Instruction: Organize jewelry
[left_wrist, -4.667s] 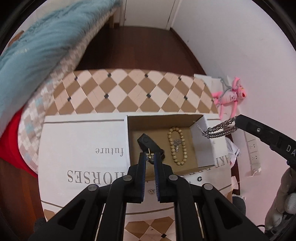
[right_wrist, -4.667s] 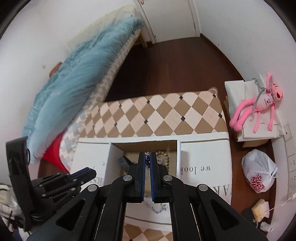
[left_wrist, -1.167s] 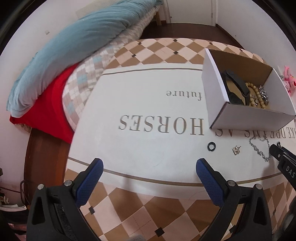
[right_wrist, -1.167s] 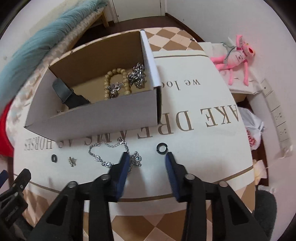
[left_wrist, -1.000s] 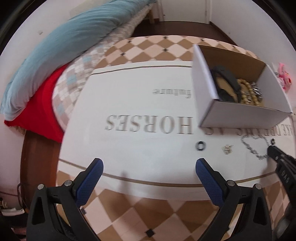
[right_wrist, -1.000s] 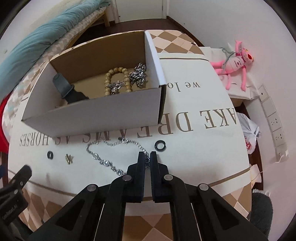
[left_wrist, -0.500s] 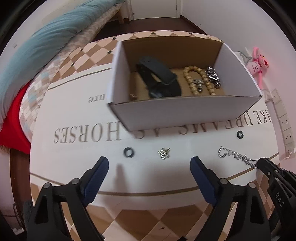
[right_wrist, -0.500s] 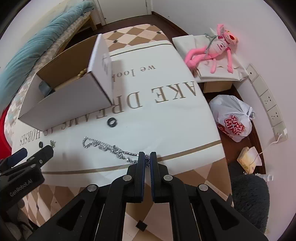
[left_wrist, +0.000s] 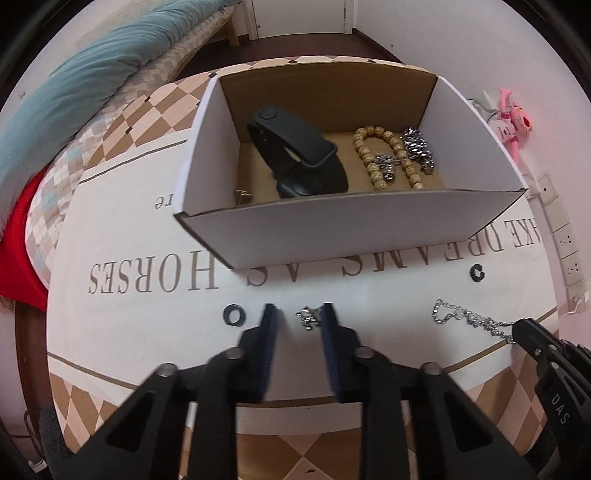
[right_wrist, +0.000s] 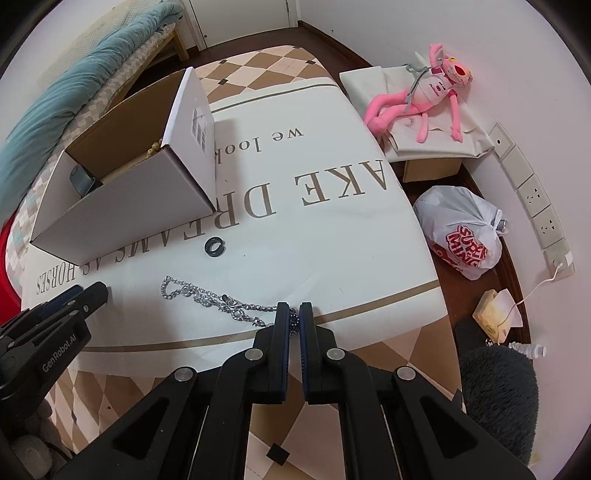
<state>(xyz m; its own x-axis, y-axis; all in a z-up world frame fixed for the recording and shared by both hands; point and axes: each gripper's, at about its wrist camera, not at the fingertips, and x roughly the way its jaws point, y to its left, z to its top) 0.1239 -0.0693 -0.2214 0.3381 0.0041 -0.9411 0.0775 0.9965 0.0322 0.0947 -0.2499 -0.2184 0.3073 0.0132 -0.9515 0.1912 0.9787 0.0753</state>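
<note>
We are working both sides of the tabletop (left_wrist: 155, 343) at once here. Our left hand-held gripper (left_wrist: 298, 322) is partly open, its blue pads (left_wrist: 269, 325) sitting either side of a small silver earring (left_wrist: 307, 318), bracketing it without pinching yet; that straddle is what lets the pads close square on such a tiny piece. Just to its left a black ring (left_wrist: 232, 314) is lying loose, likely next in line.

Our right hand-held gripper (right_wrist: 294, 320) is nearly closed, nipping one end of the silver chain bracelet (right_wrist: 207, 297), while the rest of the chain is trailing flat across the printed cloth (right_wrist: 332, 221). Holding it by the end should let it hang straight instead of bunching. A second black ring (right_wrist: 214, 246) is resting near the front wall of the cardboard box (left_wrist: 332, 236).

That box is sitting open-topped right behind the loose pieces, so each carry is short. Inside we are seeing a black wristband (left_wrist: 295, 155), a wooden bead bracelet (left_wrist: 384, 155), a chunky silver chain (left_wrist: 419, 147) and a small gold earring (left_wrist: 242, 194).
</note>
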